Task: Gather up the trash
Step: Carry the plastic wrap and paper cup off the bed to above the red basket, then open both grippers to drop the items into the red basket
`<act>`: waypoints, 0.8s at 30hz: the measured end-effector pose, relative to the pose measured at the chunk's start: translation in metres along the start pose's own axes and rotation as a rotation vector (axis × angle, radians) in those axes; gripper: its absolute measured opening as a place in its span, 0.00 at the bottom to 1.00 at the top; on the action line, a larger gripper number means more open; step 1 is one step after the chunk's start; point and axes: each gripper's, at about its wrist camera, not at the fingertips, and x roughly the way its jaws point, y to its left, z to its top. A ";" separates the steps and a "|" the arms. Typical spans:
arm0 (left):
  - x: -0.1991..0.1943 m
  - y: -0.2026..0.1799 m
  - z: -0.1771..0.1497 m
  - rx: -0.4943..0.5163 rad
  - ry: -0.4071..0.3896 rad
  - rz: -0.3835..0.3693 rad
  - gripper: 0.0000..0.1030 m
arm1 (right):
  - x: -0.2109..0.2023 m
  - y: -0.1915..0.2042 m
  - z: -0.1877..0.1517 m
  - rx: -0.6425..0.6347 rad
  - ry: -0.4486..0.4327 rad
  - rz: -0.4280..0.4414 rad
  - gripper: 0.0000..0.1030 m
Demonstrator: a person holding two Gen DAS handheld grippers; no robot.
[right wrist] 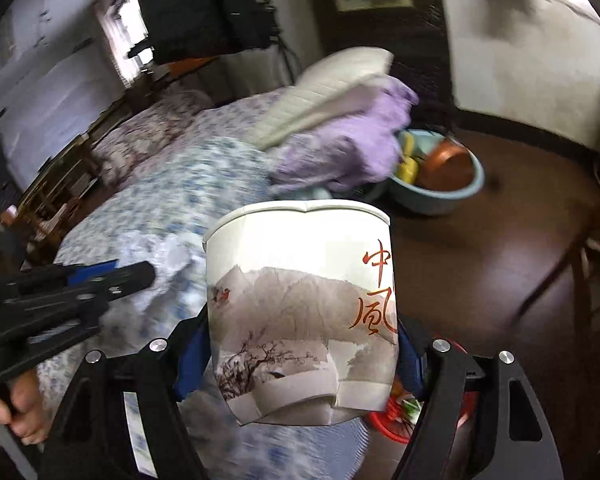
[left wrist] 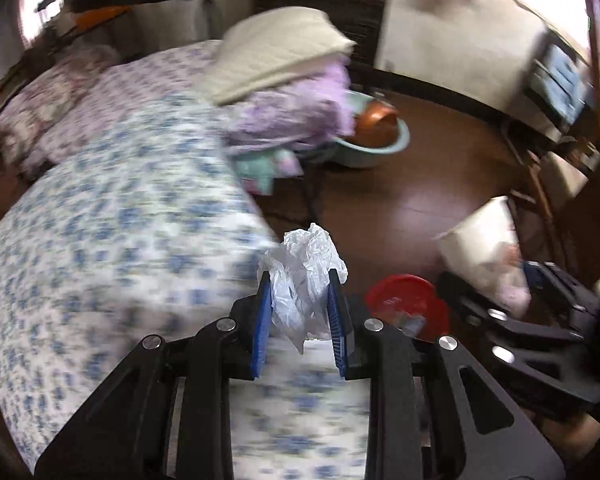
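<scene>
Trash is held on both sides: a crumpled white plastic bag [left wrist: 304,276] is pinched between the blue pads of the left gripper [left wrist: 300,312], whose jaws stand narrow on it, and a dented paper cup [right wrist: 300,312] printed with a grey landscape and red characters is clamped at its lower part by the right gripper [right wrist: 300,356], whose jaws stand wide around it. Both are carried above the edge of a bed [left wrist: 112,248] covered in a blue-and-white floral quilt. Just beside the left gripper, low on the floor side, sits a red round basket [left wrist: 408,300] with some scraps in it; in the right wrist view the same red thing shows only as a rim under the cup. On the bed a cream folded blanket [left wrist: 276,48] lies on top of a lilac one [left wrist: 292,116]. Past the bed's corner a pale blue basin [right wrist: 440,196] stands on the floor with a copper-coloured pot [right wrist: 448,168] tilted inside it. The floor [left wrist: 420,184] is dark brown and glossy. A hand [right wrist: 16,408] grips the left gripper's handle. Both views are smeared by motion blur, and bright windows sit at the room's far corners.
</scene>
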 end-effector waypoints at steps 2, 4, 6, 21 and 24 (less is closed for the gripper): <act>0.007 -0.017 -0.001 0.023 0.017 -0.036 0.26 | 0.008 -0.027 -0.010 0.049 0.024 -0.028 0.73; 0.017 -0.039 -0.003 0.046 0.044 -0.085 0.26 | 0.017 -0.047 -0.020 0.086 0.054 -0.049 0.73; 0.026 -0.061 -0.004 0.076 0.064 -0.124 0.26 | 0.028 -0.069 -0.032 0.124 0.090 -0.064 0.73; 0.122 -0.150 -0.025 0.200 0.256 -0.182 0.26 | 0.091 -0.168 -0.104 0.319 0.256 -0.097 0.73; 0.136 -0.150 -0.026 0.191 0.280 -0.185 0.26 | 0.099 -0.173 -0.108 0.332 0.271 -0.098 0.73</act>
